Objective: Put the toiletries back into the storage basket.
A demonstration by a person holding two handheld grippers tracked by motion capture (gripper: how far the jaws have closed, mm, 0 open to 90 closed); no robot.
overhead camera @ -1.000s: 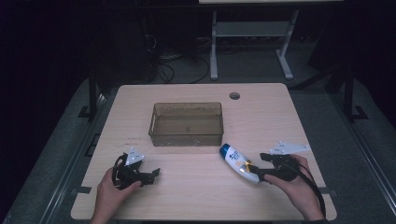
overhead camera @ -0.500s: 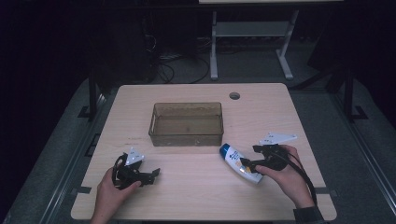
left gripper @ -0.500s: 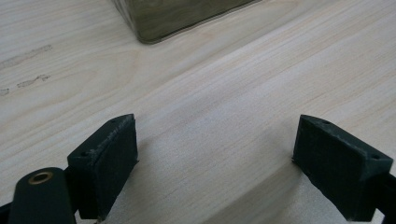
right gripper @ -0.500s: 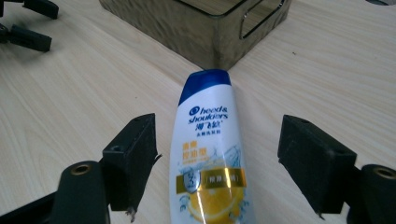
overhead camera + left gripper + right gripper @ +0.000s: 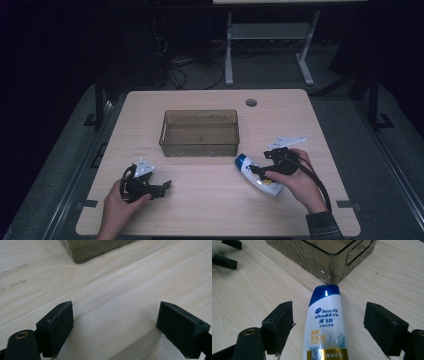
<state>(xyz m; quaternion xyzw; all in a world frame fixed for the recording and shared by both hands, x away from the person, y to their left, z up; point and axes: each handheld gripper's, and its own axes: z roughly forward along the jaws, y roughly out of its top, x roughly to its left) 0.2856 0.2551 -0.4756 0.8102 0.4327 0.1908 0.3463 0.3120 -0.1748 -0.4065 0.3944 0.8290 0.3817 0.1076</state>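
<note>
A white shampoo bottle (image 5: 260, 177) with a blue cap lies flat on the wooden table at the right, its cap towards the bin. My right gripper (image 5: 256, 171) reaches over it from the right. In the right gripper view the bottle (image 5: 325, 322) lies between the two black pads of the right gripper (image 5: 329, 326), with a gap on each side. These jaws have just been opening and are open. My left gripper (image 5: 164, 187) rests at the front left, held by a hand. Its jaws (image 5: 115, 327) stand wide open over bare wood.
A translucent brown bin (image 5: 199, 149) stands in the middle of the table, just beyond the bottle's cap, and looks empty. Its corner (image 5: 329, 267) is close ahead of the right gripper. A round cable hole (image 5: 251, 102) lies at the back.
The right hand has moved left across the table to the bottle, and its jaws now straddle the bottle's body. The left hand and gripper have not moved.
</note>
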